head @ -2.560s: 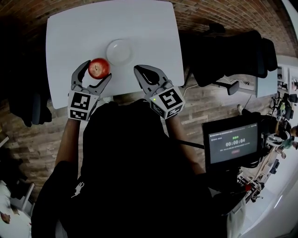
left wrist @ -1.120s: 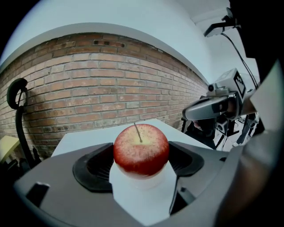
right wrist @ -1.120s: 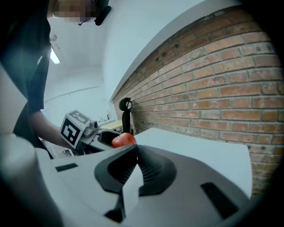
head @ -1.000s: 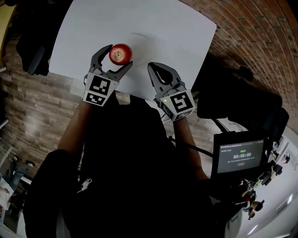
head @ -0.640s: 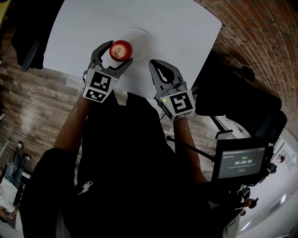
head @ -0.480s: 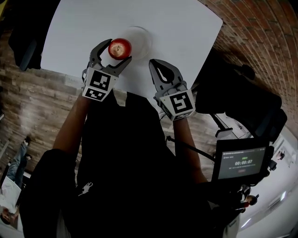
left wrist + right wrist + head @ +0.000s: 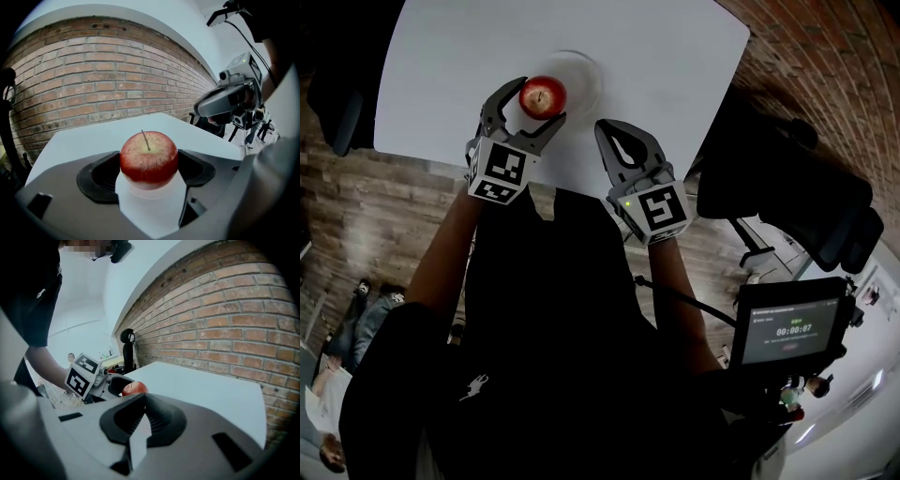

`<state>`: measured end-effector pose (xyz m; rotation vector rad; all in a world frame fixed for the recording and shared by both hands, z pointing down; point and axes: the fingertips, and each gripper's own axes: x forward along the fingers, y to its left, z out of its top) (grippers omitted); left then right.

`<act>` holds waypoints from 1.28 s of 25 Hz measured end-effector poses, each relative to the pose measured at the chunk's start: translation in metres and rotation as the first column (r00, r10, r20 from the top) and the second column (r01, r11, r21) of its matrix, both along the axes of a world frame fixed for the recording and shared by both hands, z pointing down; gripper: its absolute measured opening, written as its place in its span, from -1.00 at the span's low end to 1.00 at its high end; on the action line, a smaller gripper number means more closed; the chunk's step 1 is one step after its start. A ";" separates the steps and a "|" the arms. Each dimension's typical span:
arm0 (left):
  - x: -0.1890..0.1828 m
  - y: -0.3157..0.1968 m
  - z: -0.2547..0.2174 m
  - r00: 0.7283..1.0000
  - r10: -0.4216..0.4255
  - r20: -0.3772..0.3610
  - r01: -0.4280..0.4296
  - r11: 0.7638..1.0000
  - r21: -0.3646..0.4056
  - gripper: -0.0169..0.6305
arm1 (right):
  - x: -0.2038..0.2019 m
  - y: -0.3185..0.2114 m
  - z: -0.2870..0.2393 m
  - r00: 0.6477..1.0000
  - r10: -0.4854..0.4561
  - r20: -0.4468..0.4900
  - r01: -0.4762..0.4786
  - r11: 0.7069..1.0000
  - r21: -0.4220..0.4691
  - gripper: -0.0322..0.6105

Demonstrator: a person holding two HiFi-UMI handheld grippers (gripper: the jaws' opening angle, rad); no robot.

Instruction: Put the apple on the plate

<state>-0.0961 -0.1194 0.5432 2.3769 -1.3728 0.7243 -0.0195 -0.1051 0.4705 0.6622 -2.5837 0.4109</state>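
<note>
clamps the apple (image 7: 543,96) in the left gripper (image 7: 535,100) over the plate's (image 7: 584,73) near rim, arm extended; right gripper (image 7: 608,132) alongside, jaws together, empty, above the table (image 7: 666,56).

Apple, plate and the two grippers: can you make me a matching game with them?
Things:
1. apple
2. plate
3. left gripper
4. right gripper

Descriptions:
a. white, lying on the table
b. shut, holding nothing
c. red, with a thin stalk on top
d. shut on the apple

Pairs: 1-c, 2-a, 3-d, 4-b.
</note>
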 end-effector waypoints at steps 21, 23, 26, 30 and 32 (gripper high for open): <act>0.033 -0.016 0.019 0.989 0.116 0.087 -0.118 0.993 0.014 0.26 | 0.026 0.008 0.011 0.997 0.068 -0.020 -0.069 0.997 -0.040 -0.89; 0.033 -0.017 0.022 0.988 0.120 0.097 -0.121 0.993 0.008 0.26 | 0.027 0.007 0.011 0.997 0.070 -0.019 -0.071 0.997 -0.041 -0.89; 0.035 -0.018 0.026 0.986 0.128 0.107 -0.130 0.992 0.003 0.26 | 0.030 0.005 0.011 0.997 0.081 -0.014 -0.082 0.996 -0.042 -0.89; 0.038 -0.021 0.028 0.985 0.130 0.110 -0.132 0.991 0.008 0.26 | 0.034 0.004 0.011 0.996 0.091 -0.019 -0.091 0.995 -0.042 -0.89; 0.037 -0.023 0.028 0.985 0.127 0.113 -0.129 0.992 0.012 0.26 | 0.035 0.004 0.011 0.995 0.097 -0.022 -0.097 0.994 -0.045 -0.89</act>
